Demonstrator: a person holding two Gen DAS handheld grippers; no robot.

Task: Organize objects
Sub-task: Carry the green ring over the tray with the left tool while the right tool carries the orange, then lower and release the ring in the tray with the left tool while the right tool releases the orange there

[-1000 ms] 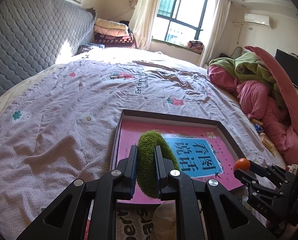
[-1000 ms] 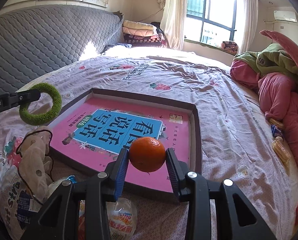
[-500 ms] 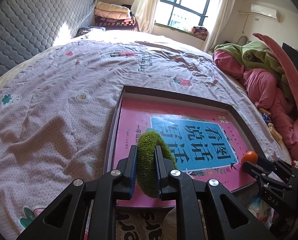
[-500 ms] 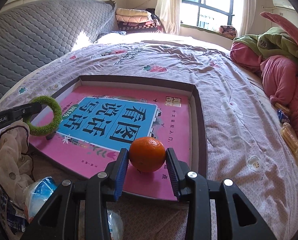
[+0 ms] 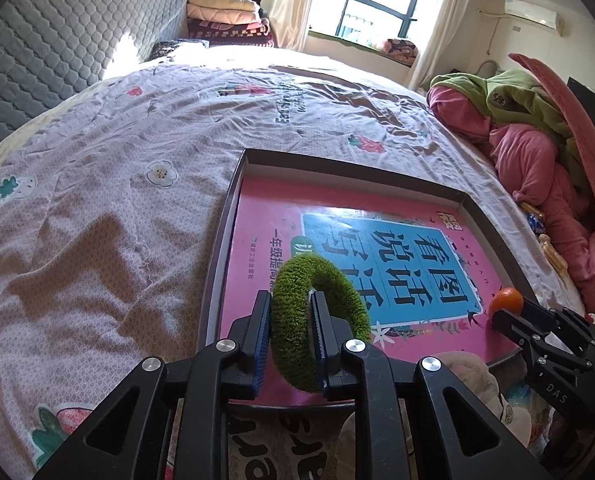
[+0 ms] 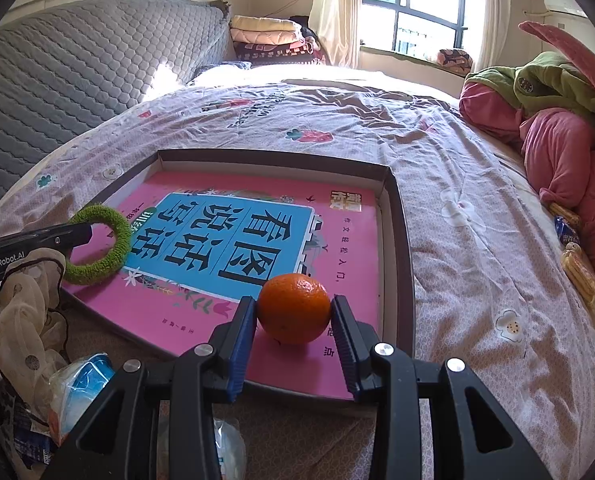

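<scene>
Now over the box: fuzzy ring in one grip, orange in the other.

Low in the left wrist view, left gripper fingers easing apart, green ring between them, over the pink book in the shallow box on the bed. Soft, light, springy; best taken across its band. Lower centre of the right wrist view, right gripper pinching the orange at its widest: firm, smooth, prone to roll, likely to bruise if squeezed. Against a second earlier, both lower over the book, ring grip looser, orange grip unchanged.
</scene>
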